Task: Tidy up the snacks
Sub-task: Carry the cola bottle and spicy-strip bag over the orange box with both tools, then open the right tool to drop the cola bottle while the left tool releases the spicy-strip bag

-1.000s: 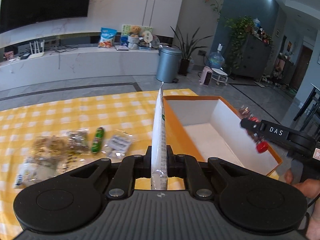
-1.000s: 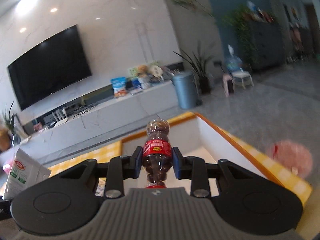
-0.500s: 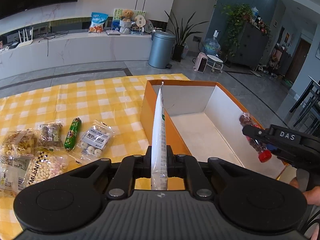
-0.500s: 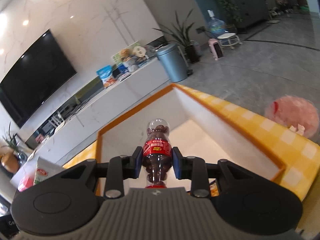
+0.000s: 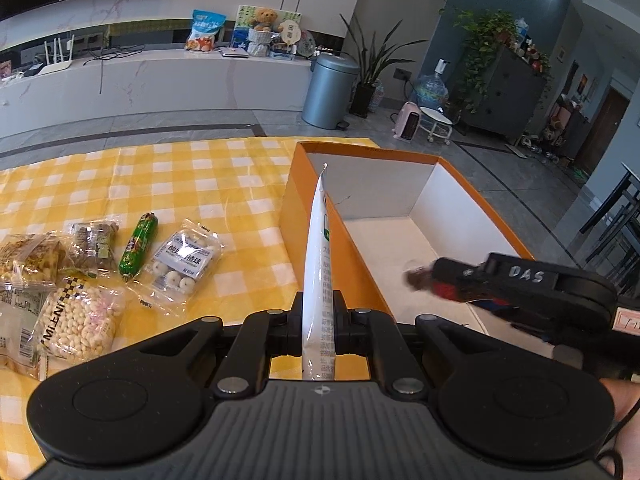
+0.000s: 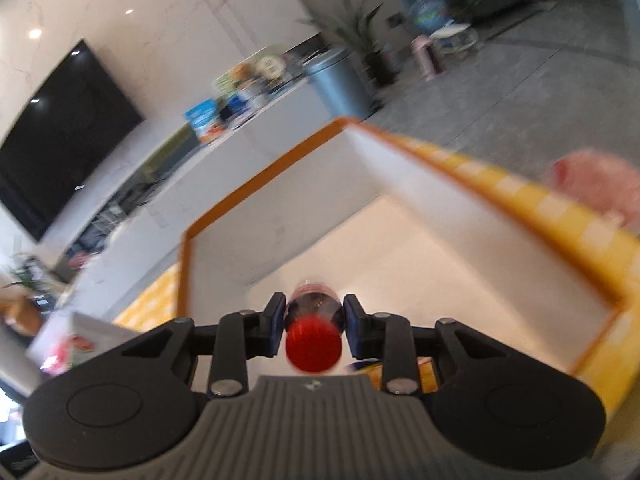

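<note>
Where tiles run grey, yellow-checked tablecloth point(image 5: 224, 184)

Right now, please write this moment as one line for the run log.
left gripper: shut on white packet | right gripper: shut on small bottle, inside orange box | other snacks: on tablecloth

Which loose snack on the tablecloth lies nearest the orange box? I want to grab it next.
The clear packet of white round candies, right of the green sausage stick; the other packets lie farther left.

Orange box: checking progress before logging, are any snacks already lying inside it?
No, the orange box shows a bare white floor; the small bottle there is clamped in the right gripper.
</note>
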Available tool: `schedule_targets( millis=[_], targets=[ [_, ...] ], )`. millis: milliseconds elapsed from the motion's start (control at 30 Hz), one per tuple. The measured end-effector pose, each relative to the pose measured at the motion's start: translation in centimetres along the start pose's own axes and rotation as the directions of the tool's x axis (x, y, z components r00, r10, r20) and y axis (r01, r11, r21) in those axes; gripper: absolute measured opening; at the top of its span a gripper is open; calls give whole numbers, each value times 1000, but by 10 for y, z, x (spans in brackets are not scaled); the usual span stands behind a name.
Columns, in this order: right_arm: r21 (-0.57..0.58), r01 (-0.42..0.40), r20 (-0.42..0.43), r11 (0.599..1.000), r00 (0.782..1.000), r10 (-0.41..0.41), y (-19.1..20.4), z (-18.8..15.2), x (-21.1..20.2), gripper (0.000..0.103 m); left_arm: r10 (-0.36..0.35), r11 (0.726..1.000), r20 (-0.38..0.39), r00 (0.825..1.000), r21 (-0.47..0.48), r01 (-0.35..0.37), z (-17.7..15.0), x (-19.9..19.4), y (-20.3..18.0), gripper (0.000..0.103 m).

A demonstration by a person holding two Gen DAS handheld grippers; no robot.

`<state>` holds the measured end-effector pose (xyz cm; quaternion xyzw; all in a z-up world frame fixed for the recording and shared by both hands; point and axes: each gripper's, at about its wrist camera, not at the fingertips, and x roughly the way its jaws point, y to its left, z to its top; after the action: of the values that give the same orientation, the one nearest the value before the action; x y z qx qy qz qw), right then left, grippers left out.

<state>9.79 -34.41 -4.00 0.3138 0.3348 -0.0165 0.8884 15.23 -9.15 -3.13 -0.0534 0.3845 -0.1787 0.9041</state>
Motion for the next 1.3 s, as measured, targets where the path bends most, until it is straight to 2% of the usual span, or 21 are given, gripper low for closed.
schedule_targets(
  millis=[133,333,500,600,667,733,833,933,1033,1100,1300],
  targets=[
    [-41,-37,-80,998,996,33,11,-9,12,30,12,1000,5,1000,2,-12,1,-2,0,12],
    [-52,-85,-112,995,991,79,19,-14,20,34,65,998,20,998,21,-65,-1,-7,-2,12],
    [-97,-26,-60,995,998,20,22,-12,13,35,88,995,37,995,33,-89,3,-17,-5,12],
    [-109,51,46,993,998,-46,18,-6,-10,37,90,994,60,994,50,-93,14,-28,-10,12],
    [-161,129,133,979,985,-108,18,0,-30,43,64,996,88,994,58,-69,25,-36,-16,12],
    [-216,219,205,952,963,-175,17,4,-46,44,23,998,96,995,55,-29,37,-37,-24,12],
    [-281,297,219,913,946,-240,7,8,-58,44,-21,999,66,998,34,19,49,-27,-38,12],
    [-319,263,217,910,955,-200,-11,11,-77,45,-87,996,42,995,3,87,54,-10,-51,12],
    [-305,269,235,914,951,-201,-29,15,-90,45,-156,988,11,988,-20,156,56,14,-61,12],
    [-286,244,221,927,958,-184,-40,17,-90,45,-189,982,-22,982,-34,188,57,32,-68,12],
    [-291,188,157,938,977,-147,-45,17,-70,45,-187,981,-96,978,-64,182,54,78,-77,12]
  ],
)
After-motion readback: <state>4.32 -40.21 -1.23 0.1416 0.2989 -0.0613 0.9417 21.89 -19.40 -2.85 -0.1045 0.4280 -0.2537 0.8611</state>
